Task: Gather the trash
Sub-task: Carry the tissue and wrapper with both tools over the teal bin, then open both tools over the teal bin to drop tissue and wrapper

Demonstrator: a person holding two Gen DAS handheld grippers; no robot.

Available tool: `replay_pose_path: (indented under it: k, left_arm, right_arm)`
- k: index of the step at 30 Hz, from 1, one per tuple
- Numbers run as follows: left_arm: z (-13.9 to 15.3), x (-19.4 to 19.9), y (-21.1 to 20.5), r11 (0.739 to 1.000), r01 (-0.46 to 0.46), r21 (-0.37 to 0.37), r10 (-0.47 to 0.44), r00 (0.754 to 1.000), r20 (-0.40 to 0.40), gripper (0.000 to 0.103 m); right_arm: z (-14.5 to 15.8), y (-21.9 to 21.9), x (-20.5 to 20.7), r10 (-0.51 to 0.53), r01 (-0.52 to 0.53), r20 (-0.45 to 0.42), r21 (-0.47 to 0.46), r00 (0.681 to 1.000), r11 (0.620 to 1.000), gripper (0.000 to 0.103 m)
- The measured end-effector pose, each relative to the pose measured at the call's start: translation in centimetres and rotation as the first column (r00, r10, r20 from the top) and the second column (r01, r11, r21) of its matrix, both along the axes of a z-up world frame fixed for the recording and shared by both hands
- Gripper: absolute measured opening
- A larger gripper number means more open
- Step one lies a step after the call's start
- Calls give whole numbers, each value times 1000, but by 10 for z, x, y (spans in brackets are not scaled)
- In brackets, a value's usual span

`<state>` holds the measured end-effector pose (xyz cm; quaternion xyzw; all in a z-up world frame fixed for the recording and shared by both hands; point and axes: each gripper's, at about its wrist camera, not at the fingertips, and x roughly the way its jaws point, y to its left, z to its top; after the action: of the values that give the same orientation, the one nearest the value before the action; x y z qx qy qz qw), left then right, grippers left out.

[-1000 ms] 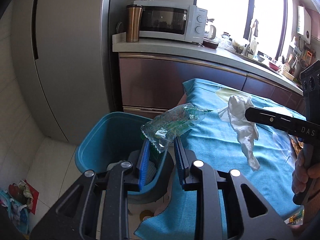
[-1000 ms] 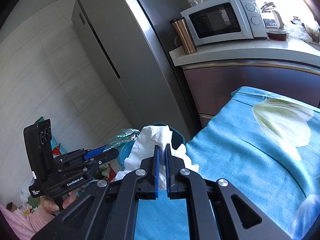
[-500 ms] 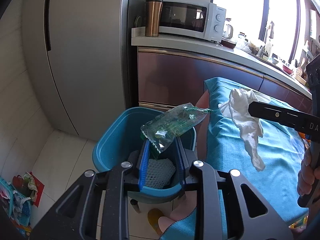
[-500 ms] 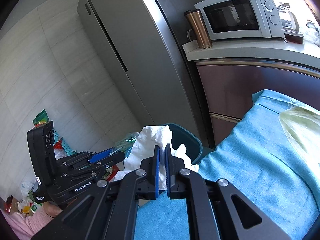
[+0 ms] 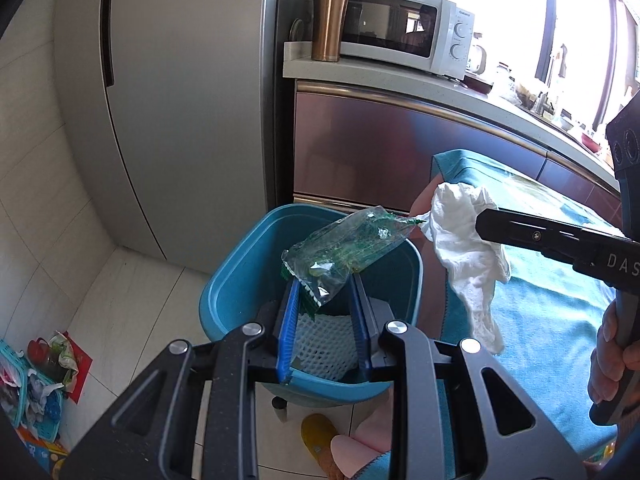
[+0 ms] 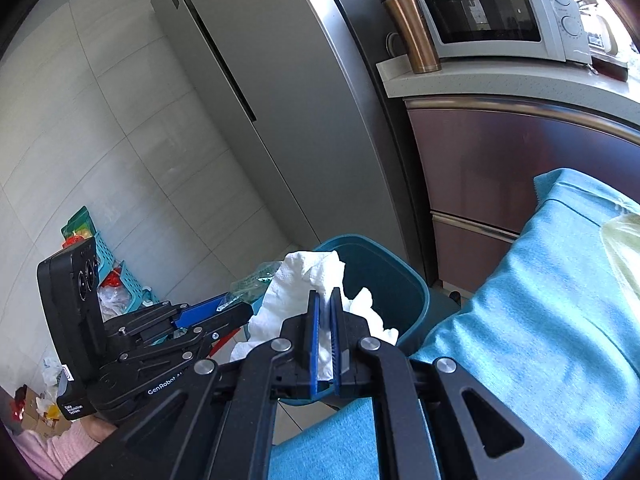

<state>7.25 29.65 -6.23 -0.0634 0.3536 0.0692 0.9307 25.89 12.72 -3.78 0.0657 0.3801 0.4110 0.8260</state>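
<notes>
Left wrist view, from the left edge: a small blue basket (image 5: 16, 392) of scraps sits on the tiled floor (image 5: 120, 304) in the corner, then the tall grey fridge (image 5: 180, 92). In the middle stands the blue bin (image 5: 236, 292), with a white foam net (image 5: 324, 344) lying inside it. The left tongs (image 5: 324, 288) hang directly above the bin opening; their blue fingers (image 5: 290, 320) are set fairly wide, and a clear green-printed wrapper (image 5: 348, 248) sits between the tips, touching the left one and resting against the right, tilted up toward the right. Behind, a copper tumbler (image 5: 329, 22) and a white microwave (image 5: 404, 36) stand on the counter (image 5: 400, 80). Further right, the right tongs (image 5: 486, 226) reach in from the side, holding a crumpled white tissue (image 5: 464, 252) that dangles just beside the bin's right rim, over the edge of the blue tablecloth (image 5: 560, 320). The holder's hand (image 5: 612, 356) grips the handle at the far right.

Right wrist view, left to right: the left tongs (image 6: 236, 310) with the wrapper (image 6: 252, 280) at their tip, then the right tongs (image 6: 325, 300), closed narrow on the tissue (image 6: 304, 280) in front of the bin (image 6: 384, 280), and the tablecloth (image 6: 540, 320) on the right.
</notes>
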Motion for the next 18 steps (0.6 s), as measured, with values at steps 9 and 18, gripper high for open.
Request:
replay_pose_path:
  k: [9, 18]
  left_arm:
    - [-10, 10, 6, 1000, -20, 2, 20, 999, -26, 25]
    - [-26, 22, 16, 999, -43, -30, 41, 997, -67, 25]
  right_arm:
    - [-11, 18, 12, -4, 4, -22, -29, 1000, 1000, 4]
    - [-22, 33, 24, -15, 12, -46, -65, 999, 998, 5]
